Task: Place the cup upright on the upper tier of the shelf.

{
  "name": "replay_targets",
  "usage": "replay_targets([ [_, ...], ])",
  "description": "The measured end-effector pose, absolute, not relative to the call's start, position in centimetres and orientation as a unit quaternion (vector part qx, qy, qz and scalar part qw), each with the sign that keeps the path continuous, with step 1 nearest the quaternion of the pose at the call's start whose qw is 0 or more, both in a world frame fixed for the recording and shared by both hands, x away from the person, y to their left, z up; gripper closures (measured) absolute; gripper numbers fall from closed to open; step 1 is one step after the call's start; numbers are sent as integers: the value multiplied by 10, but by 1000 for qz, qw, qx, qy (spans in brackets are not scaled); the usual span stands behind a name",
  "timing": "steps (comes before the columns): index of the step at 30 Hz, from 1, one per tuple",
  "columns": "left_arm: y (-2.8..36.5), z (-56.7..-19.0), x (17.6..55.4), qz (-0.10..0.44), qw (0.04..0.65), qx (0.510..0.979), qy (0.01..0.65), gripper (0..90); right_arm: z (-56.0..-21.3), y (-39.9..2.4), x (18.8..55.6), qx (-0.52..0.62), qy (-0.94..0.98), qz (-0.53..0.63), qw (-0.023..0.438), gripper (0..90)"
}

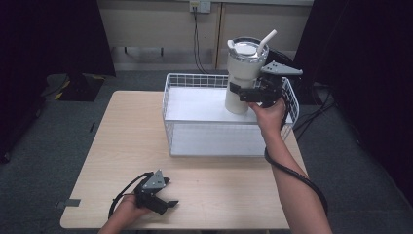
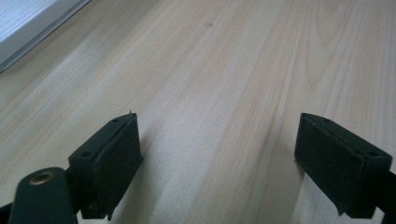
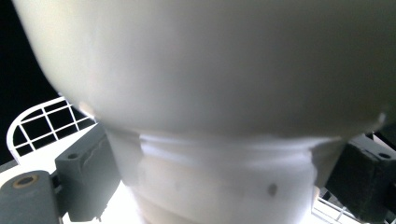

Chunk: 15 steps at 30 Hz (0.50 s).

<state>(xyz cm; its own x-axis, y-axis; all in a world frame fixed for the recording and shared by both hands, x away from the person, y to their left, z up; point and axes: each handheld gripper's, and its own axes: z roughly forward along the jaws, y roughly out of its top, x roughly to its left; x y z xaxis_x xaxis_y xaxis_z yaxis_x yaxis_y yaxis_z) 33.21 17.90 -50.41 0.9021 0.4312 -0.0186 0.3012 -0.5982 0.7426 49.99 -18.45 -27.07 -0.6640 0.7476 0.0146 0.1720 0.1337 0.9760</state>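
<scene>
On the pale wooden desk point(image 1: 122, 146), the right gripper point(image 1: 253, 94) pinches the cream tumbler's point(image 1: 243, 78) narrow base, keeping it upright over the wire basket point(image 1: 168, 97); the left gripper point(image 1: 163, 197) rests idle, fingers point(image 2: 112, 163) spread.

So the wire basket point(image 1: 195, 80) sits on the far right part of the surface point(image 1: 126, 146). The tumbler point(image 1: 243, 78) stands upright in the basket's far right corner, with the right gripper point(image 1: 251, 94) just right of it. The left gripper point(image 1: 163, 200) rests way over at the near left edge, well apart from the basket.
</scene>
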Motion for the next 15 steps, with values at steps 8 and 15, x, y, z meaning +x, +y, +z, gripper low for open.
replay_targets([
  [8, 179, -504, 332, 81, 398, 890, 205, 139, -273, -184, 497, 322, 712, 565, 264, 89],
  [15, 179, -504, 332, 82, 398, 890, 205, 139, -278, -187, 494, 326, 708, 569, 261, 89],
])
